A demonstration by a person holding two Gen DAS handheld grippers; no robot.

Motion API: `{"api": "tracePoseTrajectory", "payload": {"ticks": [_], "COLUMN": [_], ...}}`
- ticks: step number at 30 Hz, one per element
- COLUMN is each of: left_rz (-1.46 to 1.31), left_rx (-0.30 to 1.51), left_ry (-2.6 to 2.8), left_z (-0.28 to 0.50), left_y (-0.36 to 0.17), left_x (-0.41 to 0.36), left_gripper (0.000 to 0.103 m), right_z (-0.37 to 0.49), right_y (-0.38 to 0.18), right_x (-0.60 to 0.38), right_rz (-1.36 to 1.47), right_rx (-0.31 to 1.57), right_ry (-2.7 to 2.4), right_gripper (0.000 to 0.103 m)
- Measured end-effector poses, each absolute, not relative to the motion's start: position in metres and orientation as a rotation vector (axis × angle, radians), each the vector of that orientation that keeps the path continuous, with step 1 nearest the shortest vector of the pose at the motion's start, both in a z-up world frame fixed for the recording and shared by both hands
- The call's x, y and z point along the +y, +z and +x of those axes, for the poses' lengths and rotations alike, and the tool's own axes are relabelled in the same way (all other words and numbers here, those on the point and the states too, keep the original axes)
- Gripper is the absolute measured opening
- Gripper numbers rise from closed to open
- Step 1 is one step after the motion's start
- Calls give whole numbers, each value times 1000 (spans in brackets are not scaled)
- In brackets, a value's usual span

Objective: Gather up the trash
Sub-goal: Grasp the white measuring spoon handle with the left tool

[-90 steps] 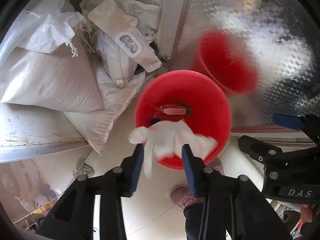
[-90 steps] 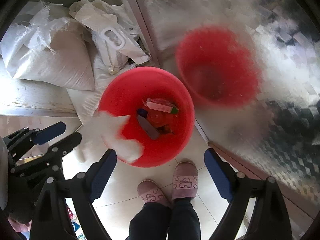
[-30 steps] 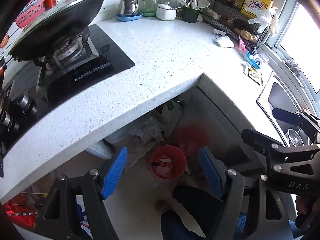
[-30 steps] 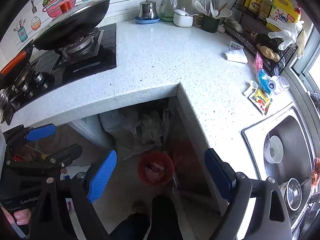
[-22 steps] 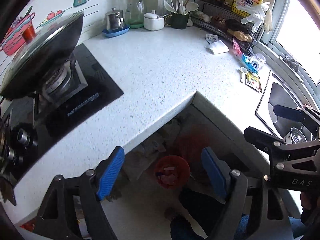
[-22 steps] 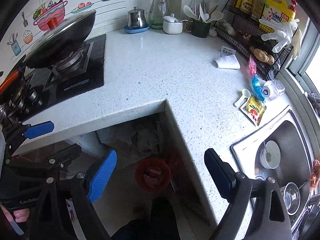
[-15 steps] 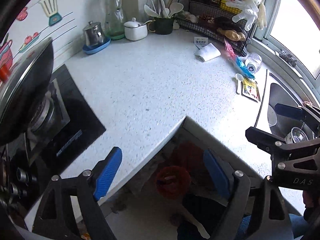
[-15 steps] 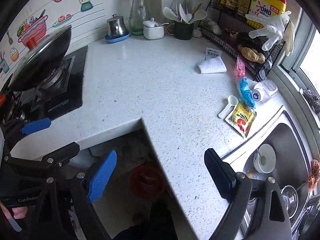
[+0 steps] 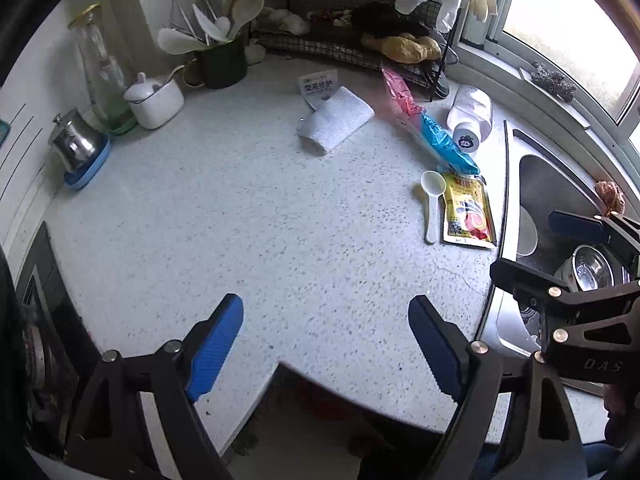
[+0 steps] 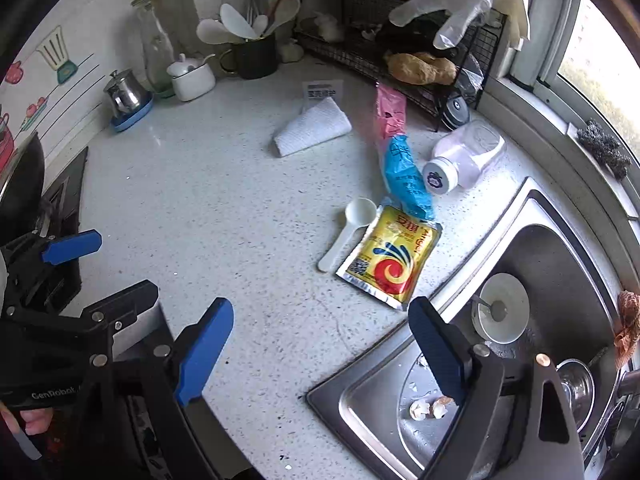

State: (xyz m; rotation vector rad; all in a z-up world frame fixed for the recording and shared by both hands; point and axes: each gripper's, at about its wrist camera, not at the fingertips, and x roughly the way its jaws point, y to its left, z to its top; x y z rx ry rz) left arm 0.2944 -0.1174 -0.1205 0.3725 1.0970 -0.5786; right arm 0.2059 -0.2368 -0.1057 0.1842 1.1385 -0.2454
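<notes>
A white speckled kitchen countertop (image 9: 248, 216) fills both views, meeting a steel sink (image 10: 552, 240) on the right and a black stove (image 10: 64, 200) on the left. Near the sink edge lies the trash: a yellow packet (image 10: 390, 260) flat on the counter, a blue wrapper (image 10: 406, 178) touching its top corner, and a pink wrapper (image 10: 388, 114) beyond that. A white plastic scoop (image 10: 346, 230) lies just beside the yellow packet, a tipped white jar (image 10: 466, 158) beside the blue wrapper, and a folded white cloth (image 10: 312, 126) sits farther back. A wire rack (image 10: 400, 52), utensil mug (image 10: 256, 56) and glass bottle (image 10: 154, 44) line the back wall.

The left gripper (image 9: 326, 346) and right gripper (image 10: 320, 350) both hover above the counter with blue pads spread wide, holding nothing. Three seconds ago both pointed down at a red bucket on the floor, the left one pinching white tissue over it; now they are raised to counter level and the bucket is out of sight.

The counter between the grippers and the packets is bare. The right gripper's outer finger hangs over the sink rim.
</notes>
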Motion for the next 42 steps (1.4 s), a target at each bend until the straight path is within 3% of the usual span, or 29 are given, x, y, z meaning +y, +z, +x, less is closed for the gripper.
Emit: {"api": "tracePoseTrajectory", "payload": {"ticks": [16,31,39,42], "left_rz": [467,574,535,526], "left_rx": [1234,1252,1245,1236], "left_ry": [-730,-738,-772,-784], "left_z": [342,361,361,356], "left_y": [-177,-203,-201,-198], "left_x": [-239,-280,-288,-287], "left_gripper": [83,83,57,37], "right_z": [204,209,207,208], "right_y": [-146,-159,-159,-159], "right_x": [-339,-372,-372,-371], "right_rz": [335,423,451,458], "right_rx": [1225,1244,1241,1238], "right_ry": [-401,-431,-410,-397], "right_gripper": [88,88,88,88]}}
